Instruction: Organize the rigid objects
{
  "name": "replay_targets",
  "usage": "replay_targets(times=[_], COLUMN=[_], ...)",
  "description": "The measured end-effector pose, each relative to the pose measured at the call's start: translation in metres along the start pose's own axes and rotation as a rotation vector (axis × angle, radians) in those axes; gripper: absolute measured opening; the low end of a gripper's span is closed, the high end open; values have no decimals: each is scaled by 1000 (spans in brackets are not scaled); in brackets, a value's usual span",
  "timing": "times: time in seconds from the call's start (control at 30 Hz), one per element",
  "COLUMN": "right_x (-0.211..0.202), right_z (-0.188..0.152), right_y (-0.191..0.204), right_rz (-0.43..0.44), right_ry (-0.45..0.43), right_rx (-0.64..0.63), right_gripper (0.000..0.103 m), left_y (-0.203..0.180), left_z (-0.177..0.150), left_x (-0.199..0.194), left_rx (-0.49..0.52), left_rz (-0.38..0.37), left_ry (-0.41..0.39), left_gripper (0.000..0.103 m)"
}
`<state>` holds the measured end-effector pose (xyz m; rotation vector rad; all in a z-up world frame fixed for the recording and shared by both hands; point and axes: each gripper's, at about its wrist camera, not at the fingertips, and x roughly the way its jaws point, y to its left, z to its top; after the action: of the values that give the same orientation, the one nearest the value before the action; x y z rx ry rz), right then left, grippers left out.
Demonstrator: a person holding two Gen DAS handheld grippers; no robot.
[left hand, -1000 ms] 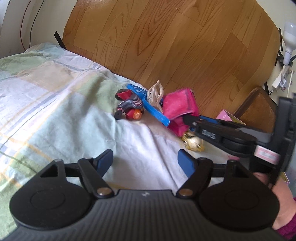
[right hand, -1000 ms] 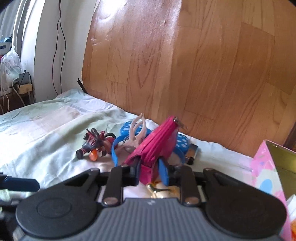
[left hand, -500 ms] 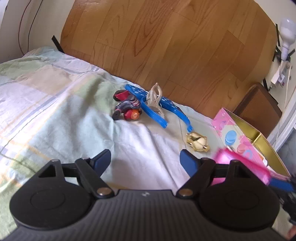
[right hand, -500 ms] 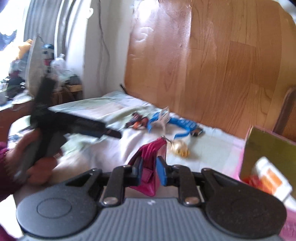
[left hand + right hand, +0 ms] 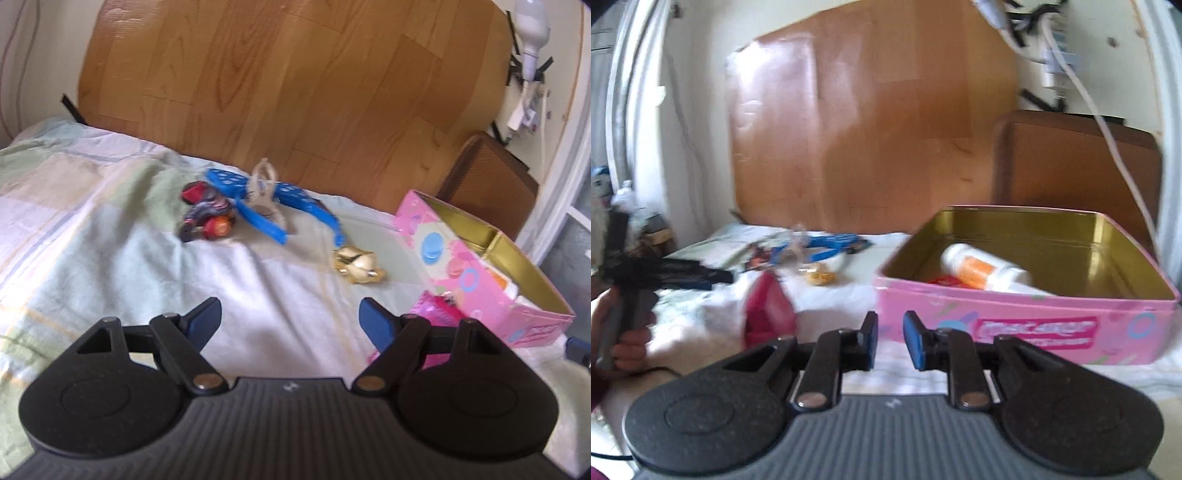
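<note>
Right gripper (image 5: 890,341) empty, fingers a little apart, nothing between them, pointing at the near wall of the pink tin (image 5: 1027,314). Pink pouch (image 5: 768,314) lying on the bedsheet (image 5: 713,314) just left of and slightly beyond the right fingertips, beside the tin, not inside it. Long axis blurred, appears roughly upright or leaning. Left gripper (image 5: 290,321) spread wide, empty, held low over the sheet with the pouch (image 5: 439,314) past its right finger (image 5: 376,321). Remaining loose items, namely gold trinket (image 5: 358,265), blue band (image 5: 266,210) and toy figure (image 5: 207,221), lying ahead of the left gripper, well apart from it. Judgement: right gripper nearer the pouch; leftward shift needed before closing.
</note>
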<state>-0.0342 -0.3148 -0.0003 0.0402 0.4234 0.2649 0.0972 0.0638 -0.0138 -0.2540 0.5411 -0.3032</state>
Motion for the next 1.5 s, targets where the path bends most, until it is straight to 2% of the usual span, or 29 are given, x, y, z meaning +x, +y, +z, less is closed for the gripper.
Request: replay_targets(times=[0.07,0.2,0.33,0.5,0.6,0.73,0.83,0.97,1.03,1.1,1.13,1.2,1.23,1.3,1.5], right_x=[5,27,48,72,70,59,47,50,52,56,59,65,70,72,39], right_z=[-3,-14,-14,-13,-12,-14,-14,-18,-19,-21,-22,-25,-26,-28,-14], right_y=[9,43,73,82,67,33,18,18,22,27,29,34,35,39,25], right_rz=[70,197,264,237,165,88,91,99,120,137,145,158,167,133,101], right_ry=[17,73,99,117,89,72,59,62,75,82,87,99,113,116,-5], right_rx=[-4,-39,-98,-129,-107,-33,3,-32,-32,-42,-50,-58,-60,-65,-56], right_gripper=[20,20,21,24,26,28,28,29,29,29,29,29,27,21,21], left_y=[-6,-25,-40,-53,-67,-86,-92,-88,-85,-82,-82,-84,-85,-89,-117], left_z=[5,9,12,11,1,-11,-18,-19,-18,-19,-20,-24,-26,-28,-4], left_x=[2,5,16,42,43,27,18,11,9,8,10,19,24,26,6], left_rx=[22,104,110,48,73,117,138,168,191,208,214,238,248,252,291], left_rz=[-33,-125,-238,-364,-397,-458,-457,-398,-371,-358,-348,-317,-313,-302,-354], left_ry=[13,30,65,152,185,199,185,165,164,176,188,227,245,242,152], left_gripper=[84,91,101,103,97,96,97,96,87,72,69,51,45,44,44])
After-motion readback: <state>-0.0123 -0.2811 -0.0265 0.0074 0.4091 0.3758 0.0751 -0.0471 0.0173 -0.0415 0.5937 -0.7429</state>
